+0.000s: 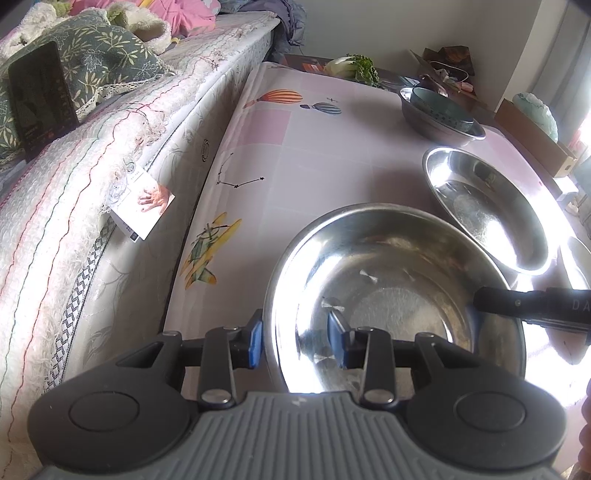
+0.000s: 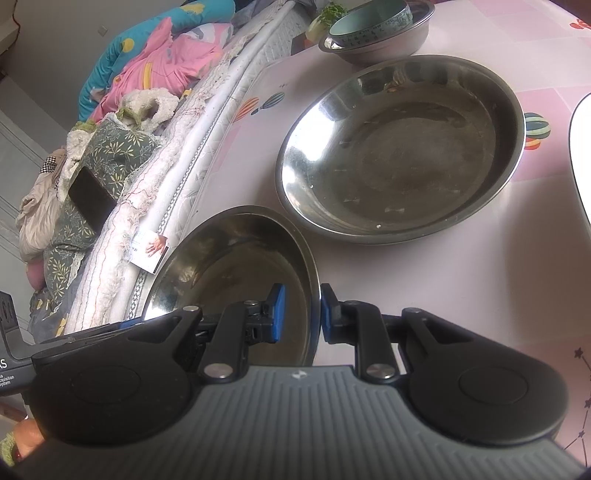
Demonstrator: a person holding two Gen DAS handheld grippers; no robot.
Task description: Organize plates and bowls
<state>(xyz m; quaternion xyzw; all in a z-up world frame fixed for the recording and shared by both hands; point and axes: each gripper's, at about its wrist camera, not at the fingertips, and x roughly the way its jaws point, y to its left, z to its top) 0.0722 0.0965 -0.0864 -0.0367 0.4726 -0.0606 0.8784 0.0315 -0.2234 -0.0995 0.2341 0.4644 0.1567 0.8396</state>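
Note:
A large steel bowl [image 1: 391, 288] [image 2: 236, 258] sits nearest me on the pink table cloth [image 1: 295, 147]. My left gripper [image 1: 295, 341] straddles its left rim, one blue pad outside and one against the inner wall, shut on it. My right gripper [image 2: 301, 314] pinches the opposite rim between nearly closed pads; its black finger [image 1: 517, 302] reaches in from the right. Beyond lies a second, shallower steel bowl [image 1: 487, 206] [image 2: 402, 147]. Further back, a teal ceramic bowl [image 1: 439, 107] [image 2: 369, 22] sits inside a third steel bowl [image 1: 436, 129] [image 2: 380, 46].
A bed [image 1: 92, 184] with quilts and pillows runs along the table's left edge, with a dark phone [image 1: 40, 99] lying on it. A white plate's edge [image 2: 581, 158] shows at the right. Leafy greens [image 1: 354, 66] and a cardboard box [image 1: 532, 136] stand at the far end.

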